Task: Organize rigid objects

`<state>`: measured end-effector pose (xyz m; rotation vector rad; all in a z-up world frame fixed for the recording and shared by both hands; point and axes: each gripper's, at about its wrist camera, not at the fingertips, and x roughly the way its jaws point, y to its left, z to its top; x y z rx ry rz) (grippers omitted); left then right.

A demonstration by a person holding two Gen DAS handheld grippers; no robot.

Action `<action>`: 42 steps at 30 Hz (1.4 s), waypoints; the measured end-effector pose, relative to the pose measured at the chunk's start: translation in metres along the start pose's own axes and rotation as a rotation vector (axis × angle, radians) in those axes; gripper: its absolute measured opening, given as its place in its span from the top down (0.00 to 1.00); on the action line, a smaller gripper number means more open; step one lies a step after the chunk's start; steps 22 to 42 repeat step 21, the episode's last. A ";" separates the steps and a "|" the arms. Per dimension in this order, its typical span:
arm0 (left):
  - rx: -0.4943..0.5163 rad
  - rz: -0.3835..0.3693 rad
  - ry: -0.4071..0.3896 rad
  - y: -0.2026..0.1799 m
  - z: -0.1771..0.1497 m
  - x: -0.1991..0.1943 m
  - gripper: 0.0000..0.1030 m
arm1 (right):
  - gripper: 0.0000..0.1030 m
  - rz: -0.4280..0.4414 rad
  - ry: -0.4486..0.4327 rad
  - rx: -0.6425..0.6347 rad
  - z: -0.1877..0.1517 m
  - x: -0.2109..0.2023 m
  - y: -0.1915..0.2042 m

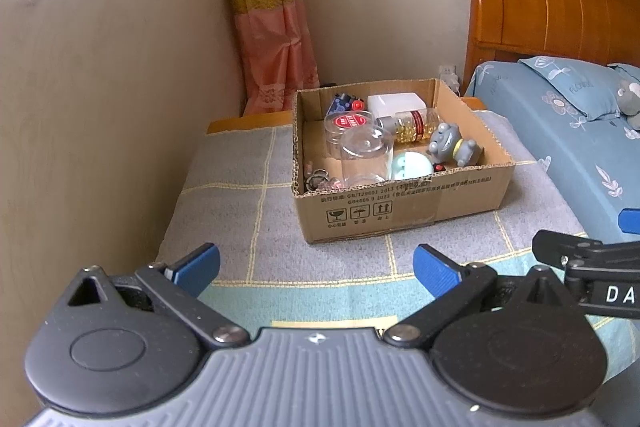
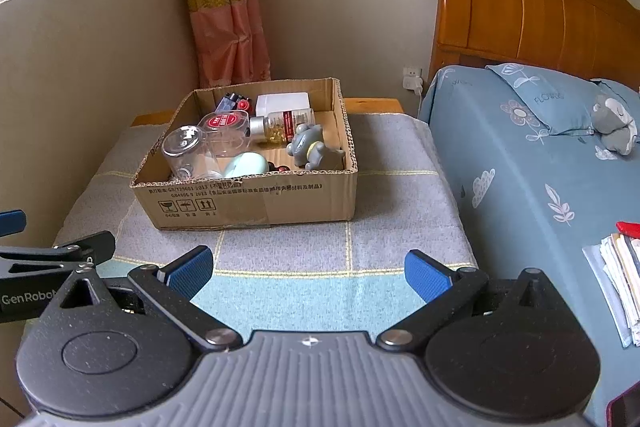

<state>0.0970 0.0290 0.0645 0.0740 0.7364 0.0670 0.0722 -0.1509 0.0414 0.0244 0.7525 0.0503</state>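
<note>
cardboard box | sits on the checked cloth, packed with clear jars, capsule bottle and grey figurine | left gripper, right gripper both spread, empty, held back for clear approach

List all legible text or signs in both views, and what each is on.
"GenRobot": black arm of the left gripper, seen in the right wrist view.
"DA", cut off at the frame edge: black arm of the right gripper, seen in the left wrist view.
"FLOWERS": blue floral pillow.
"GB/T29601 2013", "GB4806.9 2023": brown cardboard box; its Chinese print is too small to read.
Three handling pictograms: box front.
Red jar label: blurred.
</note>
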 end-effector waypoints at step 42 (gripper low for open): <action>-0.001 0.000 0.002 -0.002 0.002 -0.003 0.01 | 0.00 0.001 -0.006 -0.006 0.001 -0.002 -0.002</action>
